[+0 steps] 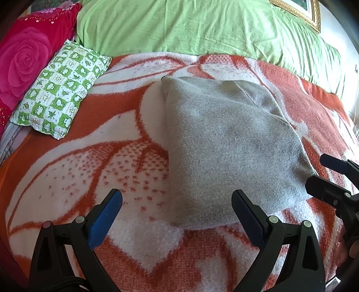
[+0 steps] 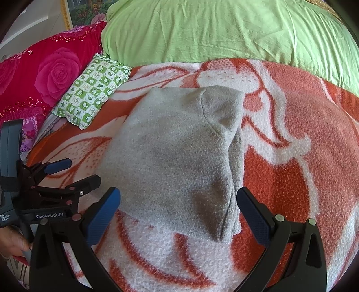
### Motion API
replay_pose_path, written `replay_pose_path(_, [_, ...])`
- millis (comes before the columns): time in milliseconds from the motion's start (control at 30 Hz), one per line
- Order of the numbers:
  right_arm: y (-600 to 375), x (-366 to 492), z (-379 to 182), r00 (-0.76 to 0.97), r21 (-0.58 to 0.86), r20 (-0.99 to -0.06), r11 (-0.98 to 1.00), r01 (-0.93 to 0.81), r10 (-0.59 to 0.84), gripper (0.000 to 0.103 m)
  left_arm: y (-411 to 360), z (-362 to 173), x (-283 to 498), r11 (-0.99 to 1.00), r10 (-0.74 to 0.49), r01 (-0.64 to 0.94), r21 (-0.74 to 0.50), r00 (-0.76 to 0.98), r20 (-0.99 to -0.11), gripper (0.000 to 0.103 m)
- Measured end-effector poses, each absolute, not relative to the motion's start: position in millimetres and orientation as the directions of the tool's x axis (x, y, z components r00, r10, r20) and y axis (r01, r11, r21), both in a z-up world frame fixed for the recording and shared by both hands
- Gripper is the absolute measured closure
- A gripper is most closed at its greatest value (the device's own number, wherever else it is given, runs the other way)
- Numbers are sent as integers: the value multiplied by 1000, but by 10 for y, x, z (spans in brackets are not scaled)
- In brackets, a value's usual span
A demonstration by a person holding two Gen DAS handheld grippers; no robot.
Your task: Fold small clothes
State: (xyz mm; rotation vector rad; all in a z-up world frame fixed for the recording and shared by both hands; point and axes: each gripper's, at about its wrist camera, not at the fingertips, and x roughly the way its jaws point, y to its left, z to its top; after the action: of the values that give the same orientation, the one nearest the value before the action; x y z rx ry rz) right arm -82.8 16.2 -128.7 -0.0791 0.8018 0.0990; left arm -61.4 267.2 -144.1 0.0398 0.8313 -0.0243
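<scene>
A grey knit garment [image 1: 228,143] lies folded flat on the orange-and-white blanket [image 1: 89,170]; it also shows in the right wrist view [image 2: 175,157], with a folded layer along its right side. My left gripper [image 1: 177,202] is open and empty, just above the blanket at the garment's near left corner. It shows at the left of the right wrist view [image 2: 77,171]. My right gripper [image 2: 178,202] is open and empty, with its jaws on either side of the garment's near edge. It appears at the right of the left wrist view [image 1: 317,169].
A green-and-white patterned small pillow [image 1: 60,94] lies at the left on the blanket. A pink rose-print pillow [image 1: 24,58] is behind it. A green duvet [image 1: 190,27] lies across the back. A gold picture frame [image 1: 300,11] stands at the far right corner.
</scene>
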Motion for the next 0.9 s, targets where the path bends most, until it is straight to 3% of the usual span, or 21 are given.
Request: replay_pose_path(900, [128, -801, -1287, 686, -28, -725, 992, -122, 64, 0, 2665, -1450, -565, 999, -6, 32, 21, 667, -745, 5])
